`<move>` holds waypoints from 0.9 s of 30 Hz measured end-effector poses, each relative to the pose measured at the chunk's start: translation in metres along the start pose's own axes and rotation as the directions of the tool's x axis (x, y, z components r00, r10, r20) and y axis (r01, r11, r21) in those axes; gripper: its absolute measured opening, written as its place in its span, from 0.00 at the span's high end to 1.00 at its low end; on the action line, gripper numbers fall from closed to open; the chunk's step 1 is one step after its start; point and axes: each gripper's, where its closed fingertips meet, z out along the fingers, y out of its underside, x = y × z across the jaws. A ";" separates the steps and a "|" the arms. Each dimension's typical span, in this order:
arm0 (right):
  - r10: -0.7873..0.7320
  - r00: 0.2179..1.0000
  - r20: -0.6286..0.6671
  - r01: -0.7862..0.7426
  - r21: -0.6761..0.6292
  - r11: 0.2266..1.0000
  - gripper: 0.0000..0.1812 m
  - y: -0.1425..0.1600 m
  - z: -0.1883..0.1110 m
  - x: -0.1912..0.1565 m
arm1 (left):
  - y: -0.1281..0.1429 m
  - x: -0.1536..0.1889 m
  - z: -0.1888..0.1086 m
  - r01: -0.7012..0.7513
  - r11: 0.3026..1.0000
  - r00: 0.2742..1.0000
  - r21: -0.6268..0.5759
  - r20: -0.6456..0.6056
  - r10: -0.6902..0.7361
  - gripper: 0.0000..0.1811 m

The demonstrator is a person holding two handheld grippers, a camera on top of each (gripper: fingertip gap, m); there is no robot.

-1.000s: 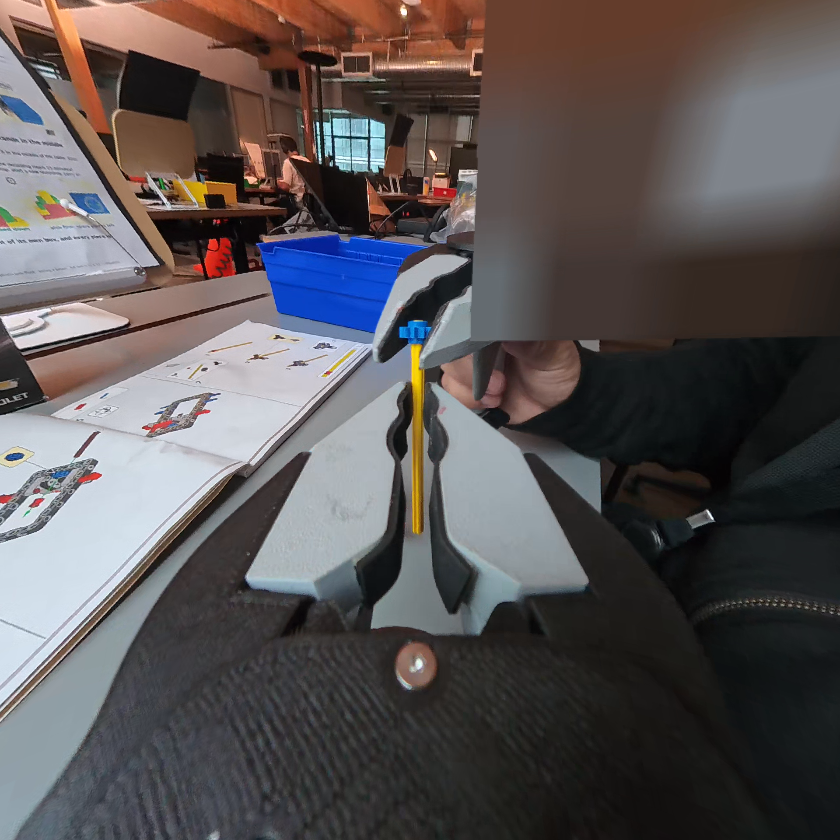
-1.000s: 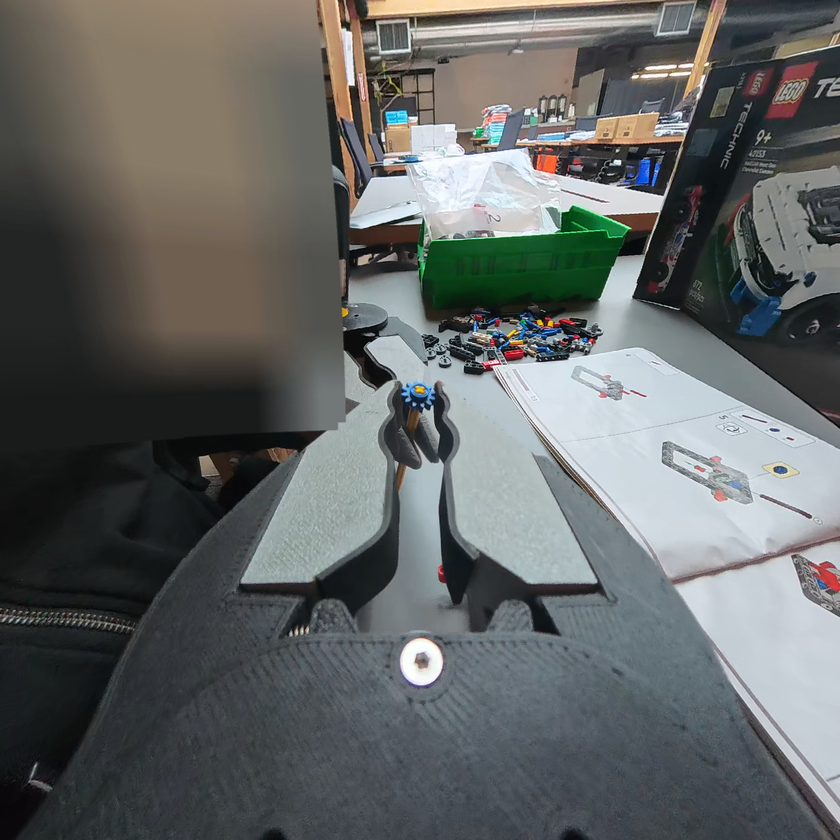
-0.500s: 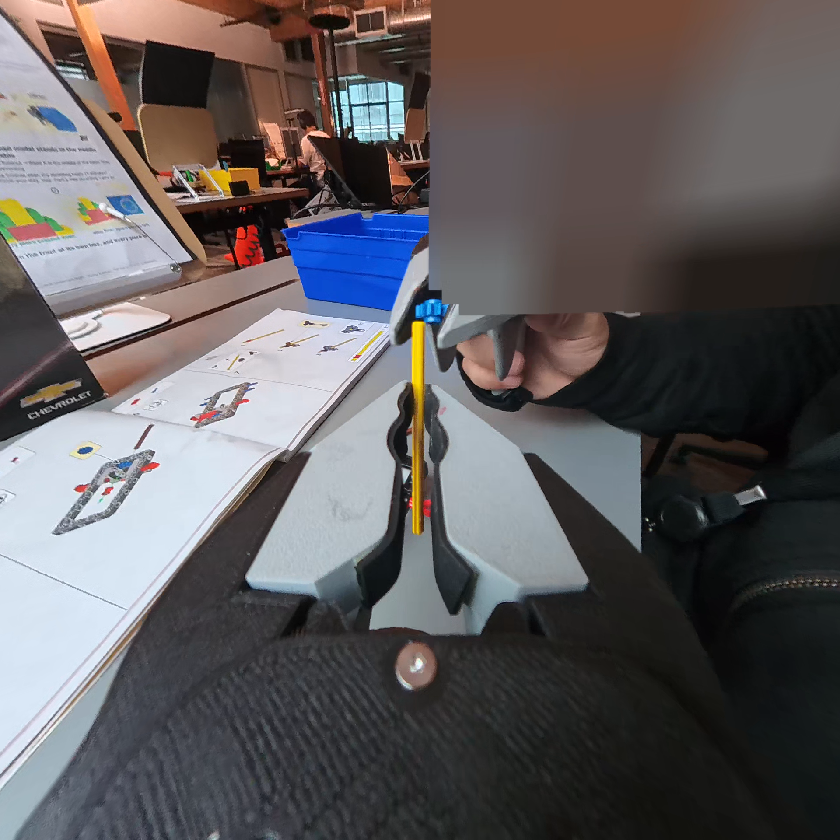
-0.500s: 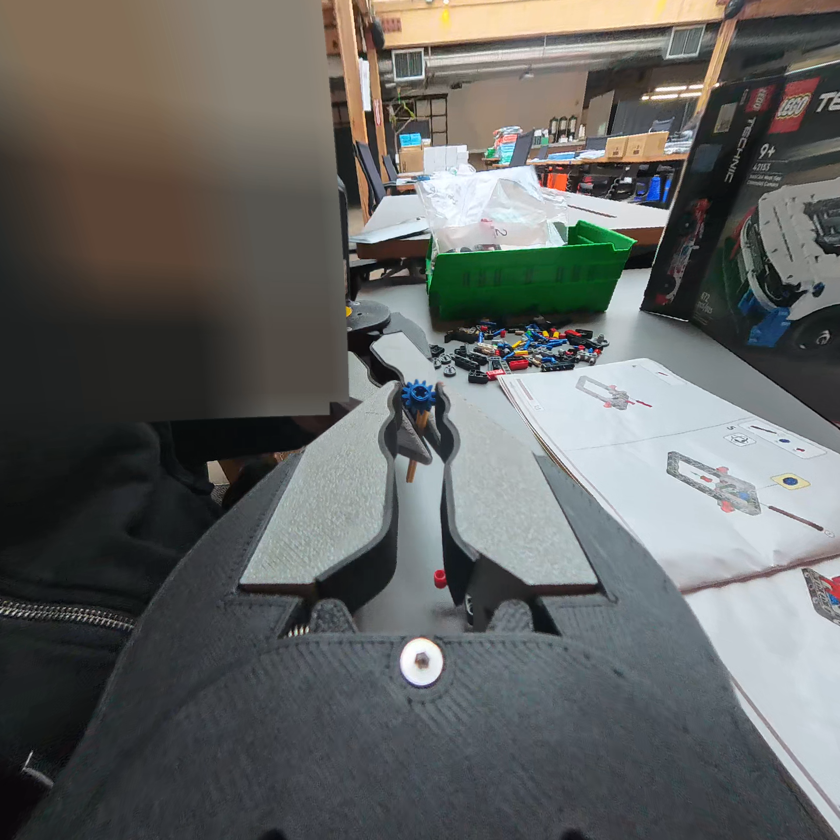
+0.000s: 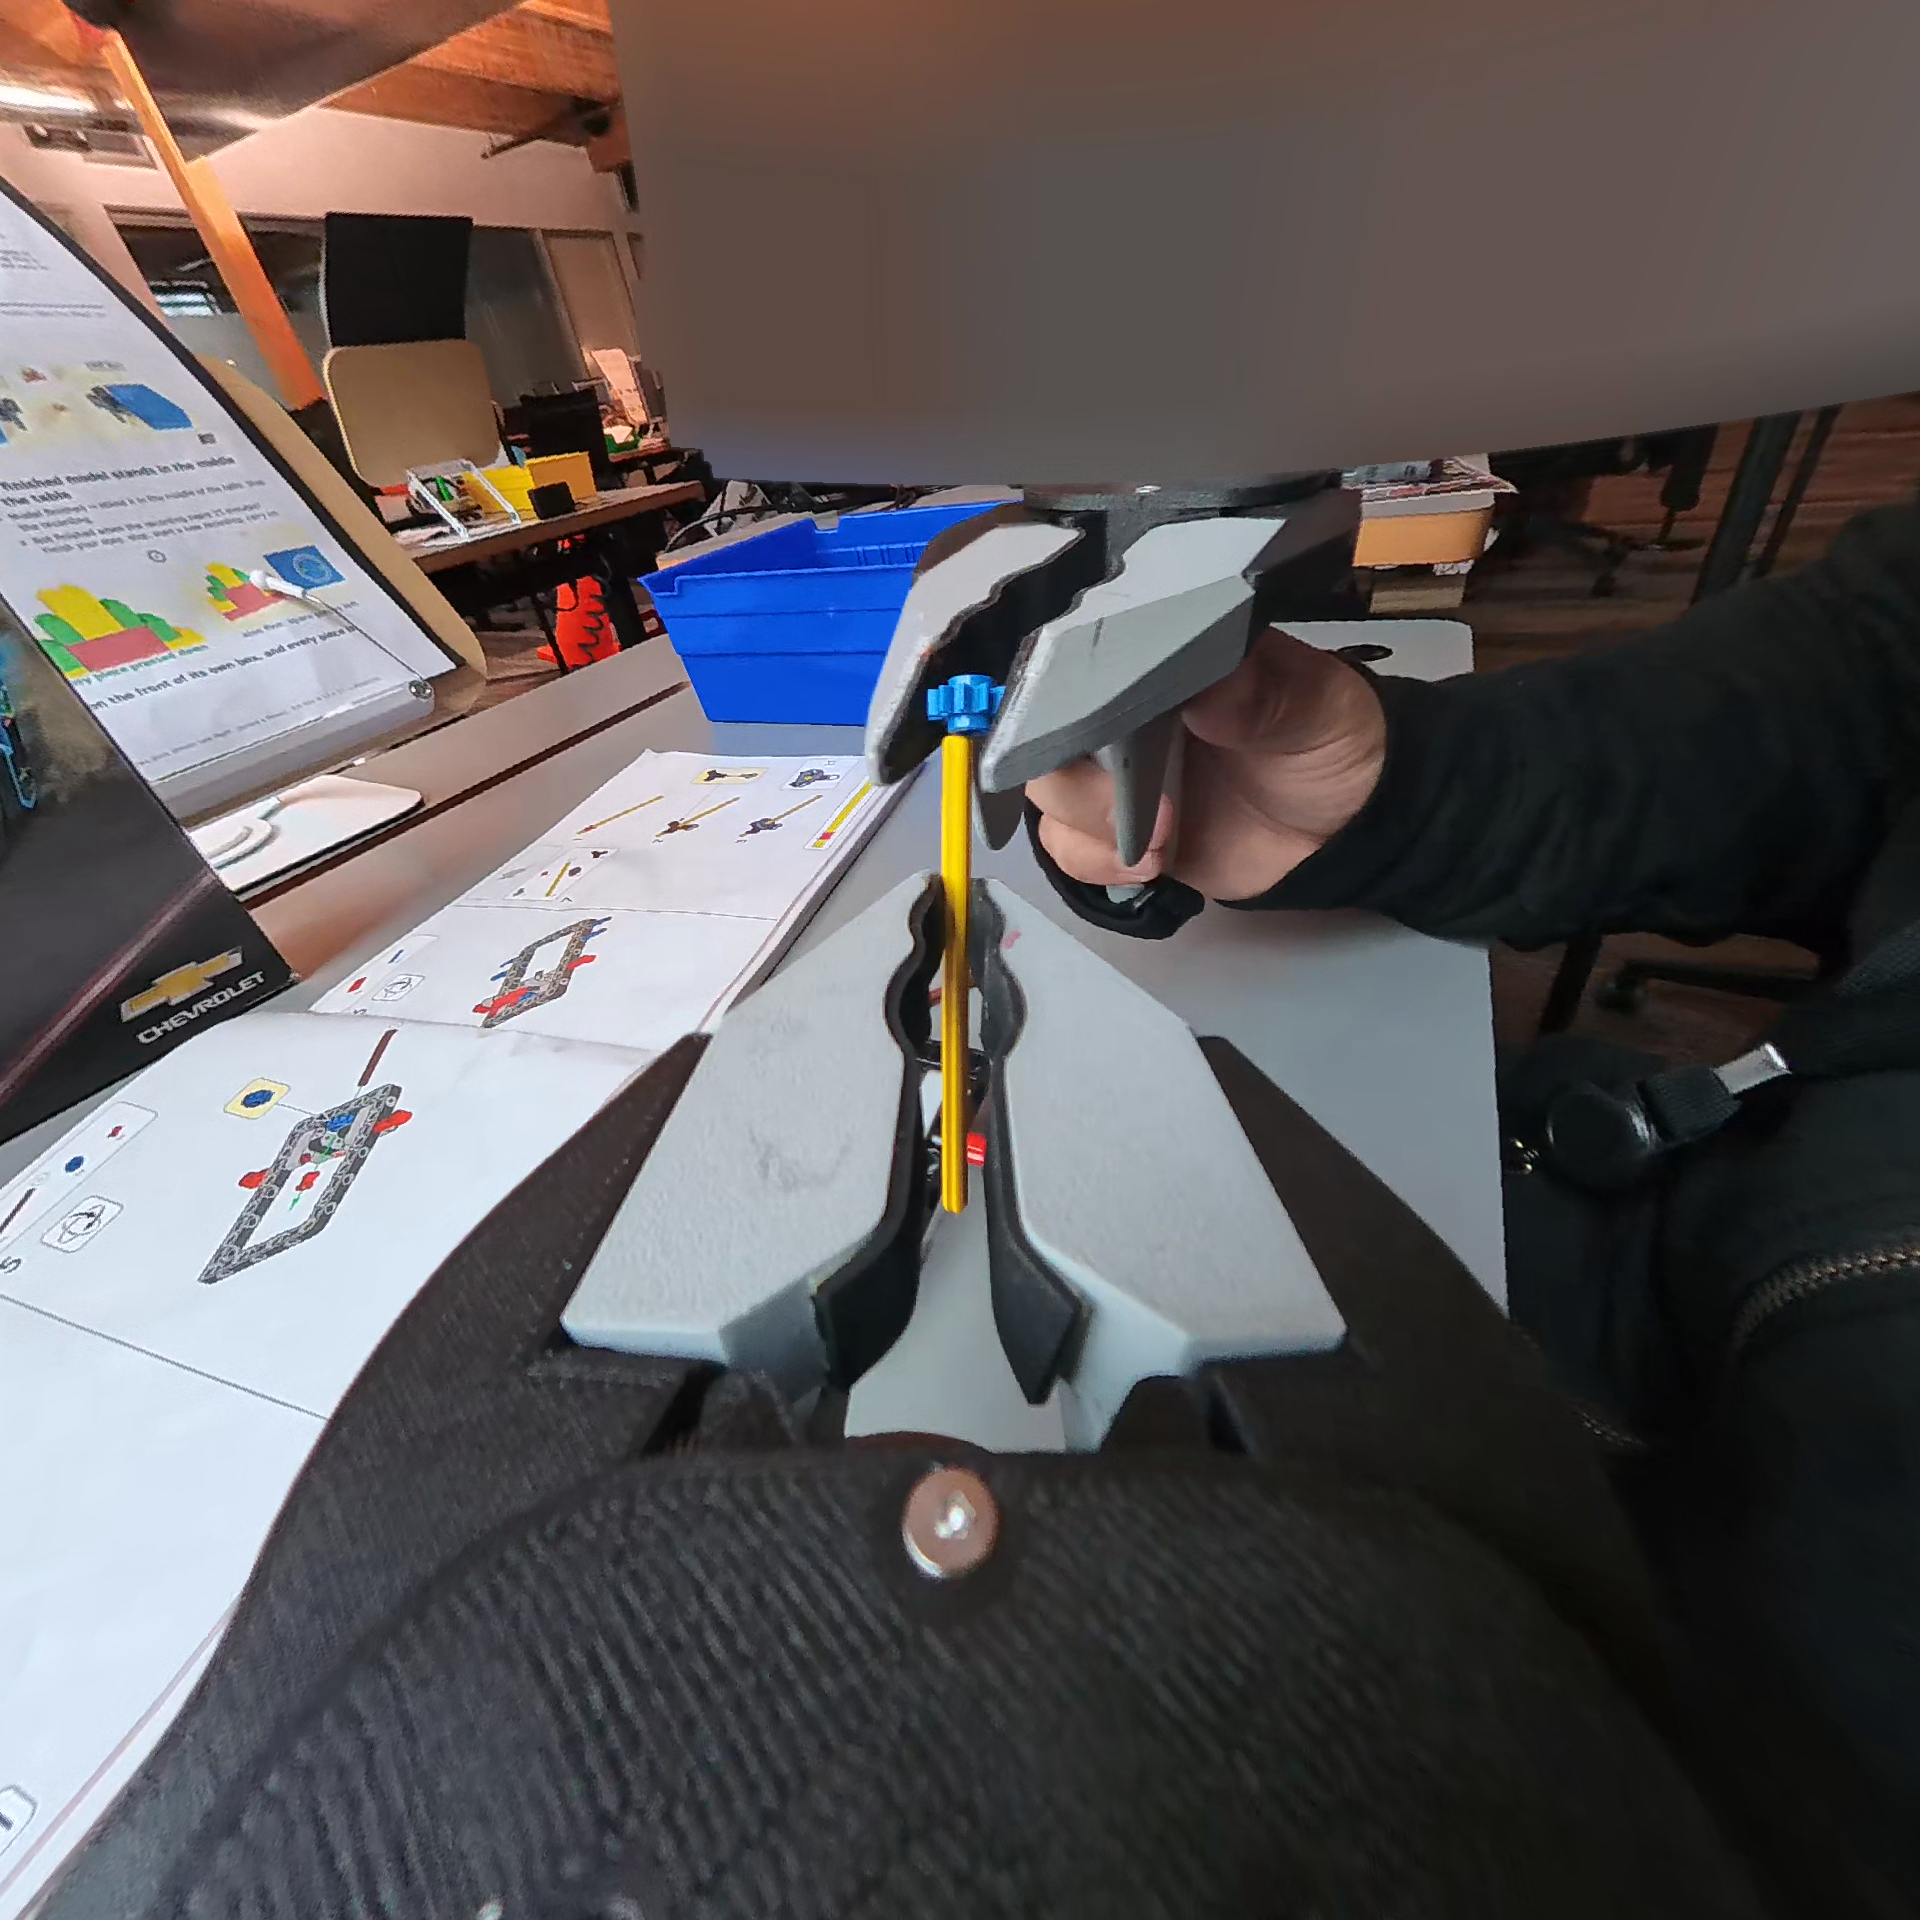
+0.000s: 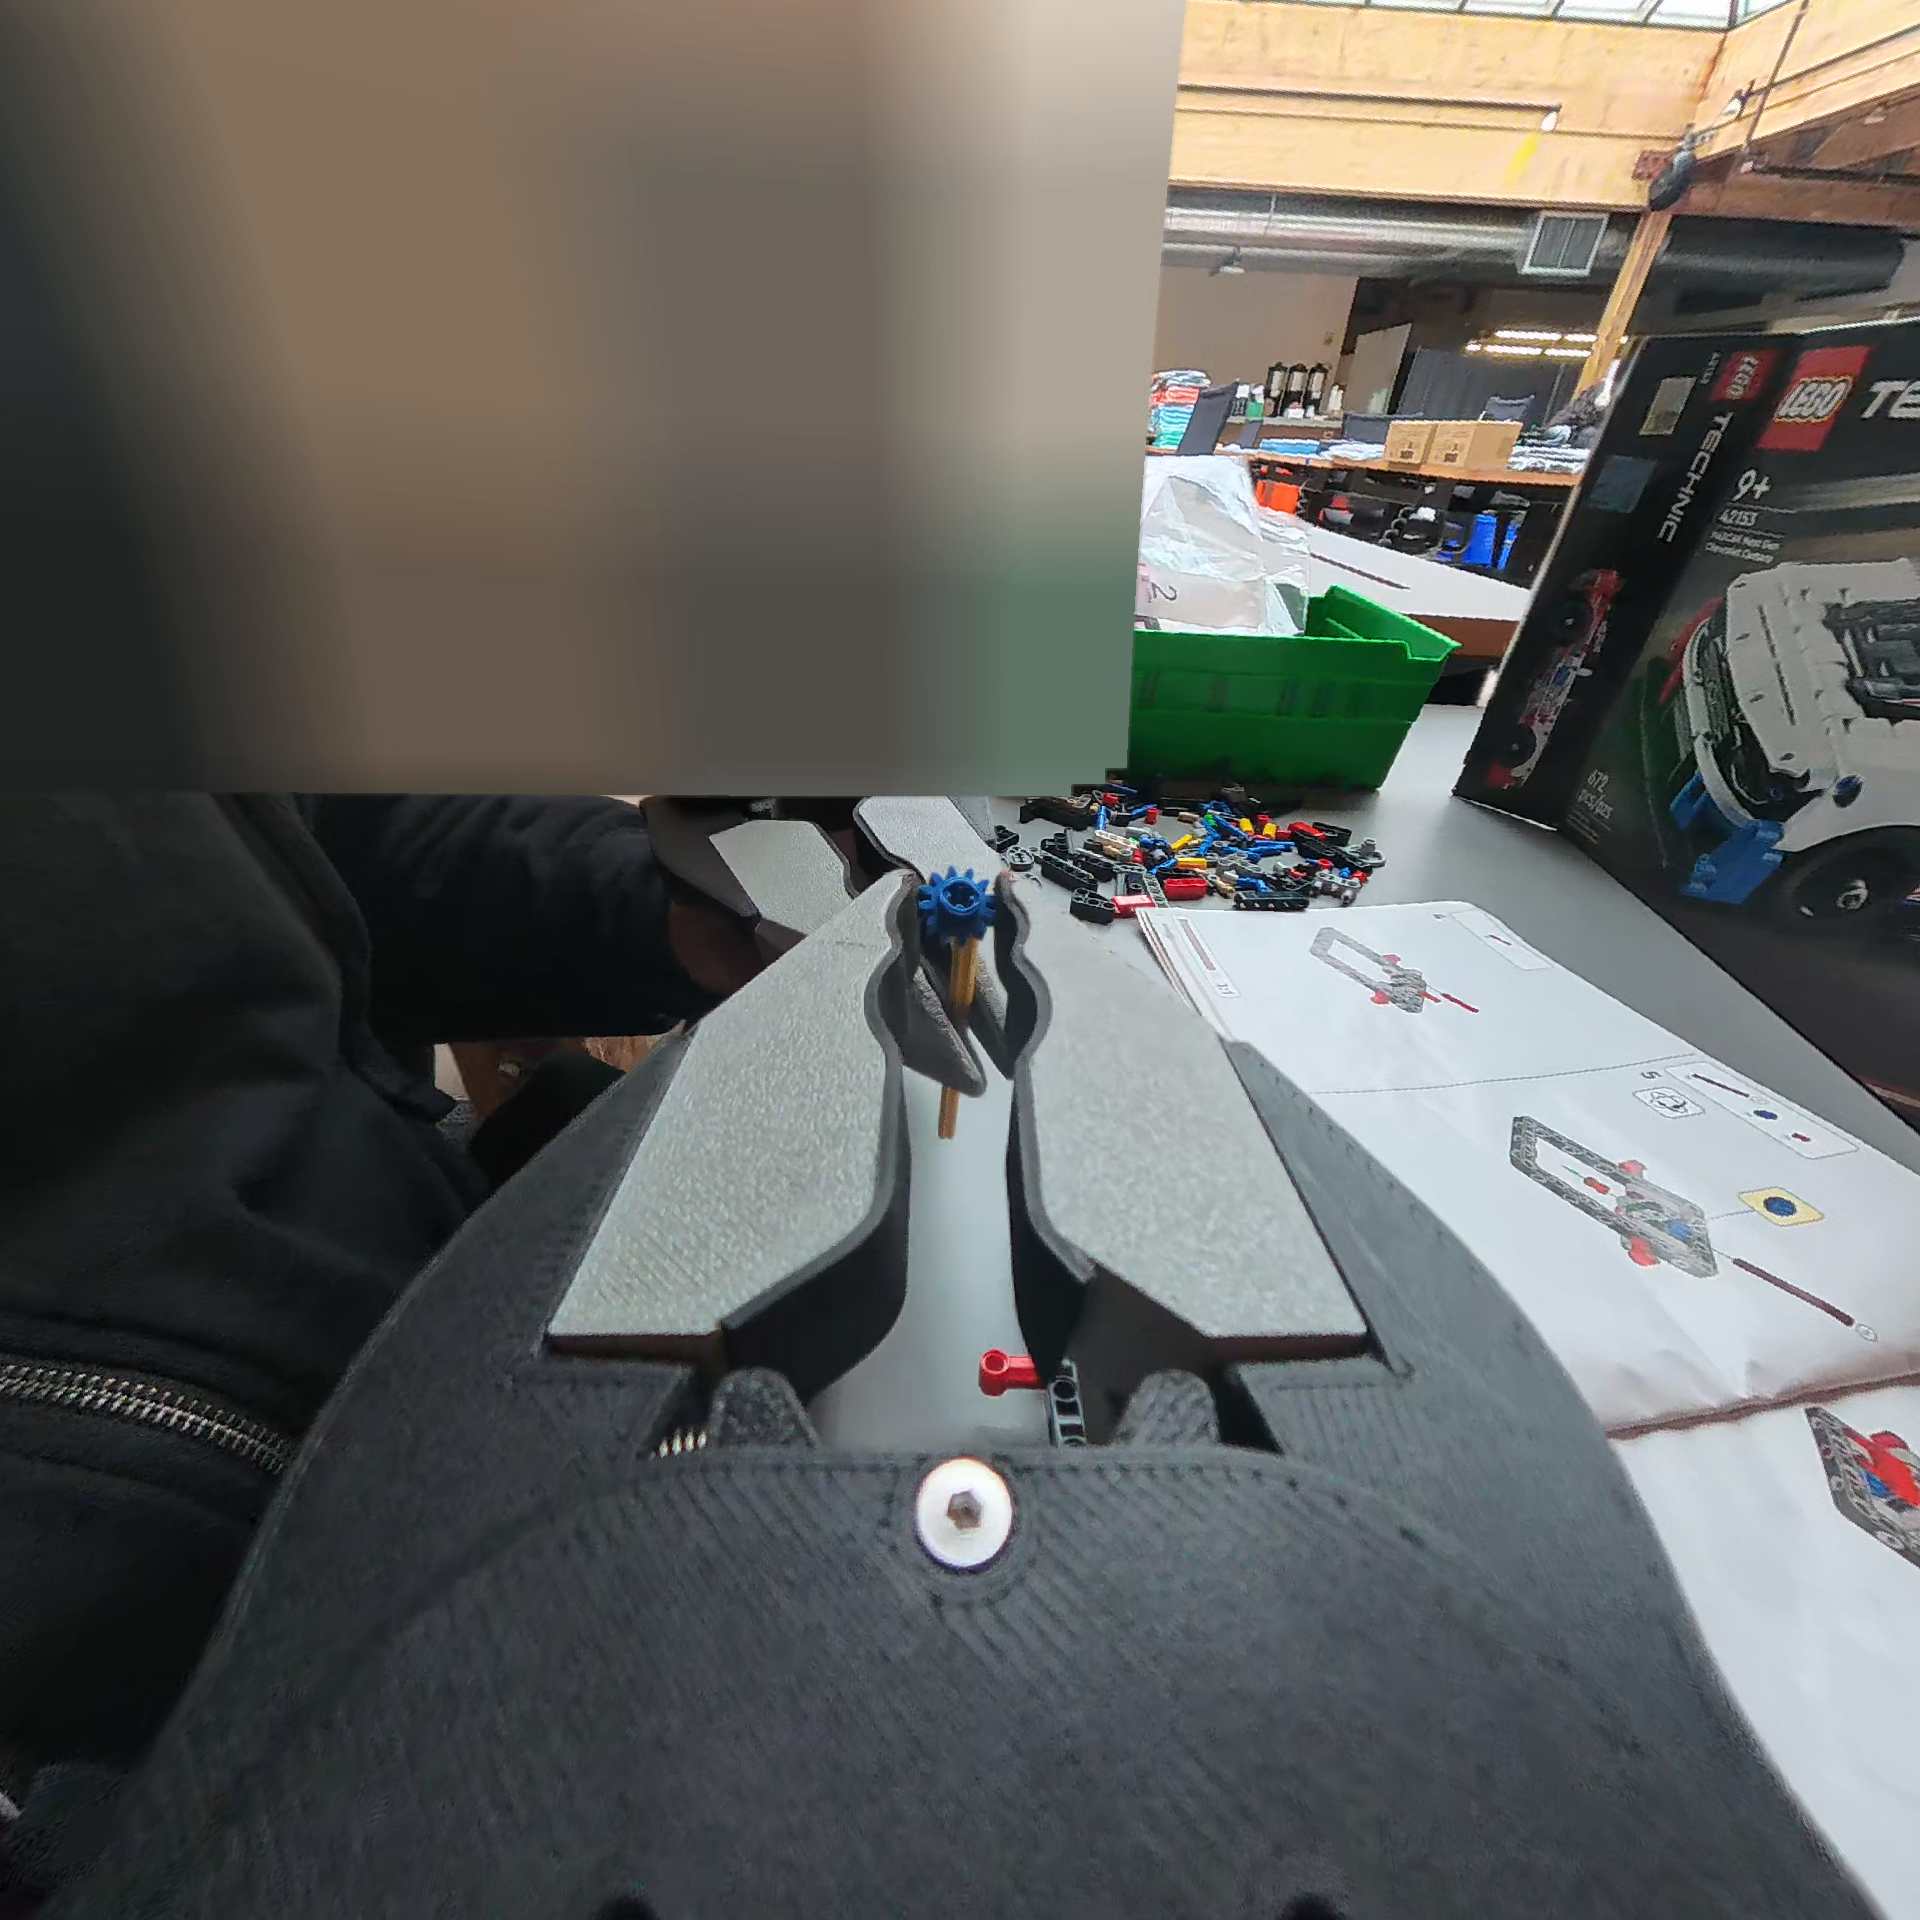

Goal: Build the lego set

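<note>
My left gripper [image 5: 956, 914] is shut on a long yellow axle [image 5: 954, 977] and holds it above the table. A small blue gear [image 5: 964, 698] sits on the axle's far end. My right gripper [image 6: 958, 902] is shut on that blue gear [image 6: 956, 902]; in the left wrist view the right gripper [image 5: 951, 753] points down onto the axle's end. The yellow axle [image 6: 958, 1023] runs away below the gear in the right wrist view, with the left gripper's fingers [image 6: 790, 868] behind it. A red pin [image 6: 1003, 1371] and a dark frame piece [image 6: 1065, 1397] lie on the table below.
An open instruction booklet [image 5: 343, 1049] lies on the grey table [image 5: 1351, 997]; it also shows in the right wrist view [image 6: 1558, 1101]. A pile of loose pieces [image 6: 1195, 847], a green bin [image 6: 1278, 696] and the set's box [image 6: 1745, 644] stand beyond. A blue bin [image 5: 790, 634] is at the far side. Only a small space, under 4 cm, lies between the two pairs of fingers. About 9 centimetres separates my left fingertips from the red pin [image 6: 1003, 1371].
Both grippers have risen and turned a little together, keeping hold of the axle and gear. The right gripper's fingers now tilt more steeply down over the axle's end.
</note>
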 end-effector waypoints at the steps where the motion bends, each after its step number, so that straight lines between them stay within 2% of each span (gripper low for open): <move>1: -0.008 1.000 -0.003 0.008 -0.004 1.000 0.94 0.000 0.000 -0.001 | 0.000 0.000 0.000 0.000 1.000 1.000 0.000 -0.003 0.000 0.99; 8: -0.084 0.996 -0.024 0.082 -0.073 0.994 0.94 0.006 0.003 -0.004 | 0.004 0.000 0.000 -0.054 0.998 0.998 -0.016 0.015 0.054 0.99; 12: -0.057 0.998 0.002 0.057 -0.086 0.995 0.95 0.011 0.003 -0.006 | 0.007 0.001 -0.001 -0.135 0.990 0.990 -0.052 0.040 0.137 0.99; 15: -0.066 0.998 0.011 0.067 -0.093 0.993 0.95 0.014 0.003 -0.008 | 0.011 0.004 -0.001 -0.093 0.994 0.996 -0.053 0.014 0.093 0.99; 17: -0.086 0.996 0.038 0.090 -0.137 0.986 0.94 0.023 0.006 -0.011 | 0.007 0.011 -0.001 -0.028 0.999 0.999 -0.031 -0.046 0.027 0.99; 20: -0.103 0.993 0.051 0.109 -0.129 0.986 0.95 0.021 0.006 -0.015 | 0.005 0.017 -0.001 0.008 1.000 0.994 -0.011 -0.108 -0.009 0.99; 23: -0.053 0.998 0.045 0.056 -0.082 0.995 0.95 0.013 0.005 -0.013 | 0.005 0.018 -0.001 -0.018 1.000 0.995 -0.009 -0.102 0.017 0.99; 27: -0.086 0.996 0.017 0.086 -0.034 0.996 0.94 0.000 -0.002 -0.011 | 0.004 0.016 -0.001 -0.030 1.000 0.996 0.002 -0.083 0.030 0.99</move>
